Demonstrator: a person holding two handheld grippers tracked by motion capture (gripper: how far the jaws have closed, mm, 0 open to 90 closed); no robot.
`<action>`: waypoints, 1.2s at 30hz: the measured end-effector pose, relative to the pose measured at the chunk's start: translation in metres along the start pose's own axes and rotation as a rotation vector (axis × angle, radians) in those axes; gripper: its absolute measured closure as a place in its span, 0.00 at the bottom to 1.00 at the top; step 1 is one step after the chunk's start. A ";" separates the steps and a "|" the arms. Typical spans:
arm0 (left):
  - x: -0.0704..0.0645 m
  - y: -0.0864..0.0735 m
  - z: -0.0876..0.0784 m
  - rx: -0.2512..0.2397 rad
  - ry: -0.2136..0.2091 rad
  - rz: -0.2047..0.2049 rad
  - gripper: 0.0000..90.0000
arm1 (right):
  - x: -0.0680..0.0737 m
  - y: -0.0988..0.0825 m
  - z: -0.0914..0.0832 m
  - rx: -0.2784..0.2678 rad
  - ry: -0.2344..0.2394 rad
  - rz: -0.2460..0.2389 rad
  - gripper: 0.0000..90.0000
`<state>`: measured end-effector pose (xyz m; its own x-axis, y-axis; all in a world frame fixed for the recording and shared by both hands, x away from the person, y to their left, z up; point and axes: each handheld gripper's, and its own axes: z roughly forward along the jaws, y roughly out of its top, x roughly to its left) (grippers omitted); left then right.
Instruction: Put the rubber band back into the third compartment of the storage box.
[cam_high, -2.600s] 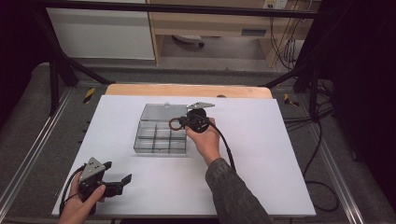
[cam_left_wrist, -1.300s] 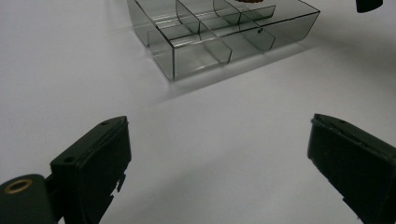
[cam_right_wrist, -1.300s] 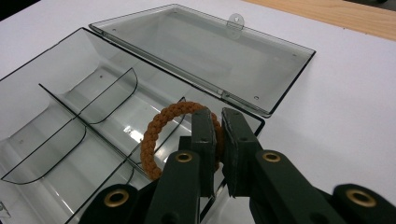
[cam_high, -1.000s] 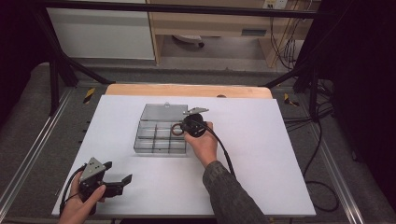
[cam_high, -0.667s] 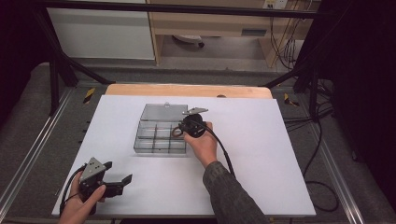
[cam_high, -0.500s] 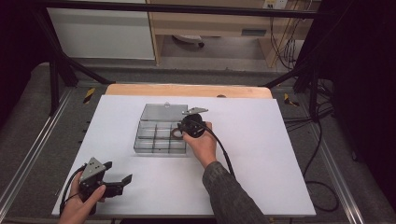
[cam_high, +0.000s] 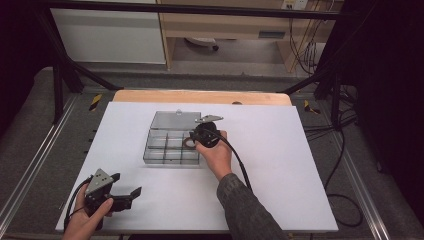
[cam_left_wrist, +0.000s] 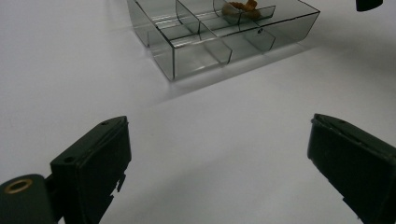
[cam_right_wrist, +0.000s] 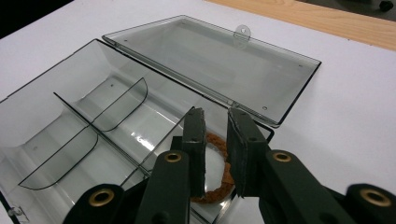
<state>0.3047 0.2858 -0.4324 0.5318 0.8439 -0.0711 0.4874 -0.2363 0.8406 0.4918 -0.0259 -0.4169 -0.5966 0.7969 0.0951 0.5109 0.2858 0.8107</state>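
Two black jaws of my right gripper (cam_right_wrist: 215, 140) stand nearly together, pinching the rim of a brown ring-shaped cork piece (cam_right_wrist: 219, 184) that sits low in the near-right compartment of the clear smoky plastic divider box (cam_high: 170, 145). I judge the ring light, slightly soft and crumbly, best held gently across its band. Beyond that box, its hinged lid (cam_right_wrist: 219, 60) lies open flat. Well apart from it, my left gripper (cam_high: 117, 195) hovers over the white tabletop (cam_high: 280, 165), jaws spread wide, empty.
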 end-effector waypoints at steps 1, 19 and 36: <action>0.000 0.000 0.000 0.000 0.000 0.000 0.07 | 0.000 0.000 0.000 -0.002 0.004 0.003 0.85; 0.001 -0.001 0.000 0.001 0.000 -0.001 0.07 | 0.007 0.007 -0.014 -0.080 0.120 0.059 0.41; 0.000 0.000 0.000 -0.004 -0.006 -0.007 0.07 | 0.006 0.015 -0.056 -0.123 0.114 -0.031 0.07</action>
<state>0.3048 0.2863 -0.4323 0.5329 0.8424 -0.0803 0.4884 -0.2287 0.8421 0.4615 -0.0465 -0.3715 -0.6810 0.7209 0.1284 0.4156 0.2362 0.8783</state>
